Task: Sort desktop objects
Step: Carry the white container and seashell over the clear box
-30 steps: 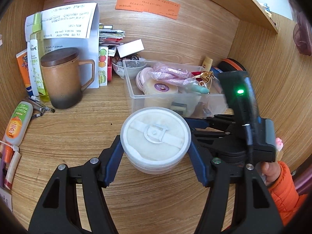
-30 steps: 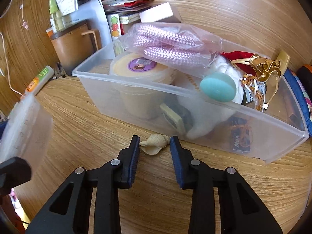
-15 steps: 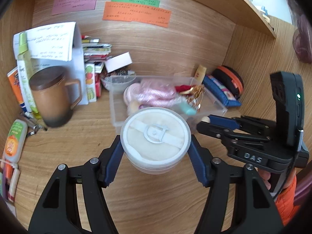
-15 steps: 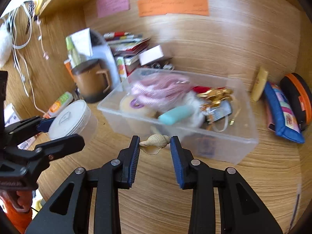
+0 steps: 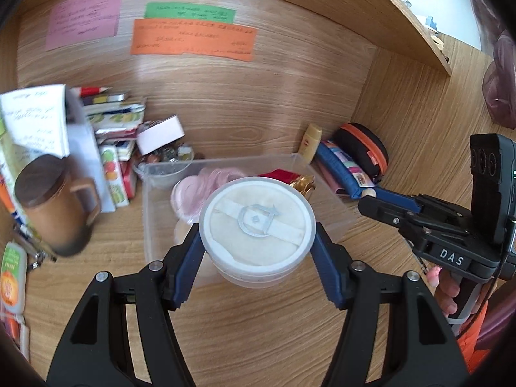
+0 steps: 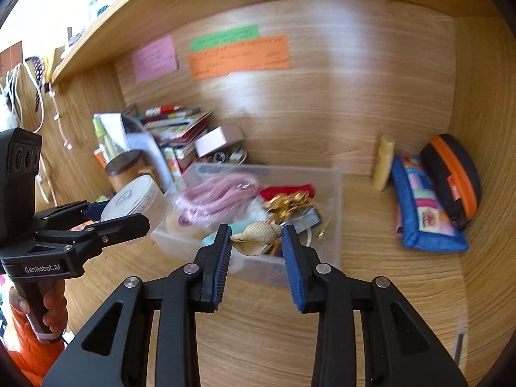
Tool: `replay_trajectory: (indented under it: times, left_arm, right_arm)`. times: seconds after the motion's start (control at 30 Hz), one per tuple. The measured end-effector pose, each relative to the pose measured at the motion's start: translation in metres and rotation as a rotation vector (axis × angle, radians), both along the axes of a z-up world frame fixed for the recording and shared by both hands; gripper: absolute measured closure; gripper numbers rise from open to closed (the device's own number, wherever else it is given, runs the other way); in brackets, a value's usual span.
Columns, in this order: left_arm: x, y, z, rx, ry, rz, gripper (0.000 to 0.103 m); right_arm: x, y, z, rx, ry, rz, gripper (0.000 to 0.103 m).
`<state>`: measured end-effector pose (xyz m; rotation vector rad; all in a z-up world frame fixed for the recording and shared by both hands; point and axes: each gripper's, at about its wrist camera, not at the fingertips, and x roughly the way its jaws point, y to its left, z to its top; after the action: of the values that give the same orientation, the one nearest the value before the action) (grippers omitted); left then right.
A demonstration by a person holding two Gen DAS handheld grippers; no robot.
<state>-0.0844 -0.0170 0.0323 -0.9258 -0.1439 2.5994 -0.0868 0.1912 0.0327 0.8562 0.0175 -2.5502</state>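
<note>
The left tool (image 5: 257, 240) is gripping a round white tub (image 5: 257, 225) with a clear lid and a puff inside, holding it above the clear box (image 5: 325, 190) near the back edge of the counter (image 5: 258, 338). The right tool (image 6: 257, 242) is pinching a small beige spiral shell (image 6: 258, 237) over the same box. Compared with a second ago, both tools are higher and the shell is off the counter.
</note>
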Motion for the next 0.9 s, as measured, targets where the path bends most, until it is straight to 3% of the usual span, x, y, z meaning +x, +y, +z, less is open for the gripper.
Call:
replay_trajectory:
  times: [0.27,0.53,0.9]
  left_arm:
    - [-0.028,0.025,0.004,-0.010,-0.008,-0.054,0.039]
    - [-0.058,0.049,-0.013,-0.046,-0.069,-0.076,0.039]
    - [-0.086,0.064,-0.033,-0.083,-0.115,-0.094,0.039]
  right_arm:
    - [-0.023,0.020,0.008,0.003,0.011,-0.046,0.074]
    - [-0.055,0.026,-0.018,0.008,-0.070,-0.038,0.074]
    - [-0.075,0.016,-0.041,0.030,-0.112,-0.013,0.074]
